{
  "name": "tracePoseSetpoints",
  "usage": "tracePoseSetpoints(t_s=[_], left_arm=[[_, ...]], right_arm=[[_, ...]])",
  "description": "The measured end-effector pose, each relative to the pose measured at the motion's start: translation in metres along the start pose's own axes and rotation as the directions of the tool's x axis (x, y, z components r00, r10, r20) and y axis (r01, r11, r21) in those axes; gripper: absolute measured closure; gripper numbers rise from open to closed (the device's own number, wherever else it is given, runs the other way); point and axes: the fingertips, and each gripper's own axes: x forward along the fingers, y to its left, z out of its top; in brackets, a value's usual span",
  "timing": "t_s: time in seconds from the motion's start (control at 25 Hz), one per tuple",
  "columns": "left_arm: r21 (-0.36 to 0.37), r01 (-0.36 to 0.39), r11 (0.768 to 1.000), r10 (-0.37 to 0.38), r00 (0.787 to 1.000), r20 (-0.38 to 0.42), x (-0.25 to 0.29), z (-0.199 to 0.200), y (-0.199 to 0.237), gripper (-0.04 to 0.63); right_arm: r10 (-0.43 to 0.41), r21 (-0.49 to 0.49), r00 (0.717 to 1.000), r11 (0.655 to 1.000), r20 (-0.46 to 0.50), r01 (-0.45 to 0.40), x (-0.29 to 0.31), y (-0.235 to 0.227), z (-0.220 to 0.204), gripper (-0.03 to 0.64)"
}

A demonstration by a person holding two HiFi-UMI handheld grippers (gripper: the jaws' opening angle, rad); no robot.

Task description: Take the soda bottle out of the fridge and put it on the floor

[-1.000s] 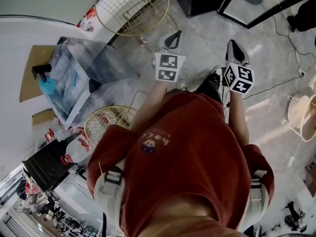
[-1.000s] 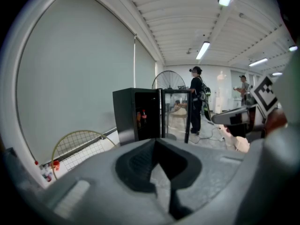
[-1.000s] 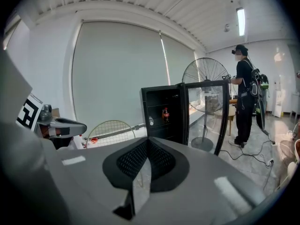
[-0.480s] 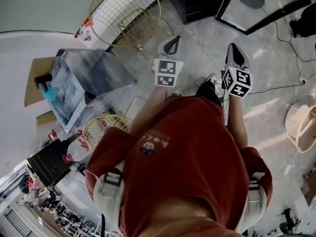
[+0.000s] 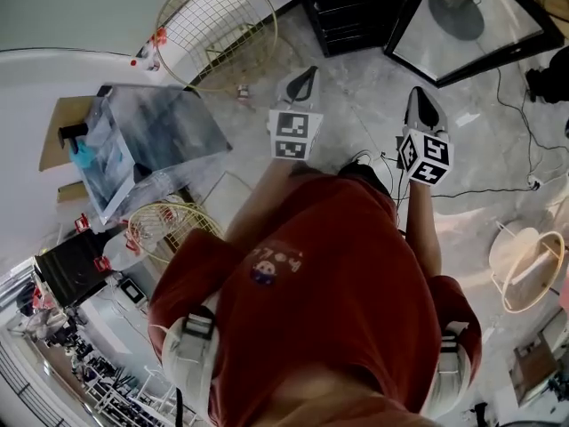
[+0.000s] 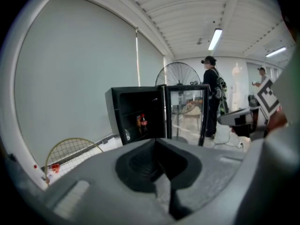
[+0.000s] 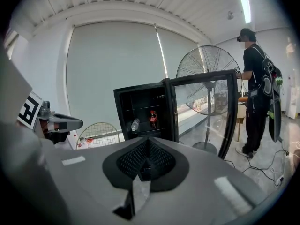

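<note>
A black fridge (image 7: 145,114) stands with its glass door (image 7: 220,111) swung wide to the right. On a shelf inside, a dark soda bottle (image 7: 153,118) with a red label stands upright, and a clear bottle (image 7: 135,124) lies tilted to its left. The left gripper view shows the same soda bottle (image 6: 144,122), far off. In the head view the fridge (image 5: 351,12) is at the top. My left gripper (image 5: 306,76) and right gripper (image 5: 419,98) are held out side by side toward it, well short of it. Both are shut and hold nothing.
Another person (image 7: 257,90) stands right of the open door, next to a big floor fan (image 7: 206,76). Cables (image 5: 520,78) run over the marble floor at right. A round wire basket (image 5: 218,20) leans at the wall left of the fridge, with a plastic-covered table (image 5: 147,145) further left.
Both grippers have travelled forward together over the floor. The fridge and its open door have come further into the top of the head view. Both stay shut.
</note>
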Motion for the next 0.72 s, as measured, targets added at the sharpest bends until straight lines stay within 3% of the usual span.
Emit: tracePoseSetpoints(t_s=[0.36,0.72], left_arm=[[-0.016,-0.068,0.998,0.068,0.998,-0.016,0.038,0.014,-0.012,0.595],[-0.075,-0.072,0.995,0.073,0.997,0.009,0.083,0.024,0.022,0.595]], right_arm=[[0.044,0.016,0.999,0.999,-0.021,-0.044,0.039,-0.053,0.01,0.617],[0.079,-0.034,0.996,0.996,-0.04,-0.081,0.093,-0.035,0.035,0.617]])
